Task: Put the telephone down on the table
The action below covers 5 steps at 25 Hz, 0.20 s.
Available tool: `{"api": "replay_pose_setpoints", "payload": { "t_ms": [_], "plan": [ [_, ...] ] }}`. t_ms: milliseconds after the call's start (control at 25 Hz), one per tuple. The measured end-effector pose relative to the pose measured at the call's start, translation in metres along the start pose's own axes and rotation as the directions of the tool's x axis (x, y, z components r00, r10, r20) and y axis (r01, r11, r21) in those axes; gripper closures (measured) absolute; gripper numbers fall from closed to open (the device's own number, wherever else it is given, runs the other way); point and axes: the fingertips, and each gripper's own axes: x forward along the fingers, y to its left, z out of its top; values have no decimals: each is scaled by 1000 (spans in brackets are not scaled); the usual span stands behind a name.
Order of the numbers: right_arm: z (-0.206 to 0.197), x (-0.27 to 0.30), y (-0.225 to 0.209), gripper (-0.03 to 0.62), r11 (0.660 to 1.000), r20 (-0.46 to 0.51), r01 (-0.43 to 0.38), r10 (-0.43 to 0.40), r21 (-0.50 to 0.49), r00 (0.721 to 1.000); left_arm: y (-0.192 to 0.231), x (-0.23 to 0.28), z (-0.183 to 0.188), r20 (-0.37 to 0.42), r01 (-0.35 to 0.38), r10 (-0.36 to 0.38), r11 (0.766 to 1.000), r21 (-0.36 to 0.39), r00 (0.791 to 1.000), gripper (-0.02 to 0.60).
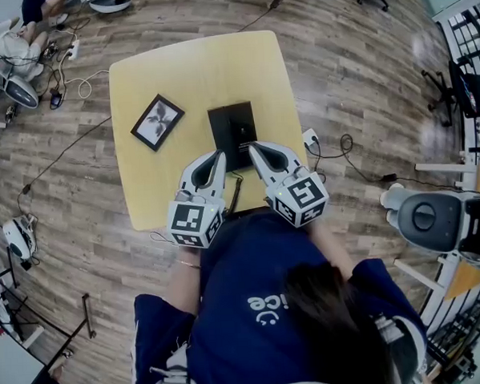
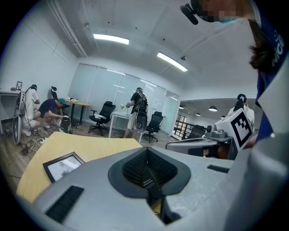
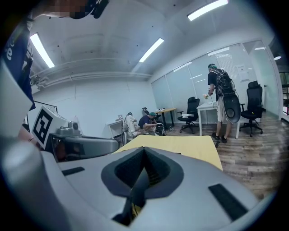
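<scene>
The black telephone (image 1: pixel 234 131) lies flat on the yellow table (image 1: pixel 193 69), near the middle of its front half. A dark cord (image 1: pixel 234 195) runs from it toward the table's near edge. My left gripper (image 1: pixel 216 158) is shut, its tip at the telephone's near left corner. My right gripper (image 1: pixel 254 150) is also shut, its tip over the near right corner. Nothing shows between either pair of jaws. In the left gripper view the left gripper (image 2: pixel 148 173) points across the tabletop, and in the right gripper view the right gripper (image 3: pixel 143 169) does the same.
A black picture frame (image 1: pixel 157 122) lies on the table's left part, also seen as the frame (image 2: pixel 63 166). A white power strip (image 1: pixel 310 137) and cables lie on the wood floor to the right. Several people and office chairs (image 2: pixel 101 118) stand at the far side.
</scene>
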Motion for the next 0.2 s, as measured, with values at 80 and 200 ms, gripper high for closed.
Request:
{"api": "replay_pose_setpoints", "payload": {
  "t_ms": [80,200],
  "plan": [
    [1,0,0,586,1000,2,-1,1,-3,1000,0,0,-1,-1,-1,1,1000,0,1000,578],
    [2,0,0,586,1000,2,0,0,-16,1000,0,0,-1,-3,-3,3,1000,0,1000,578]
  ]
}}
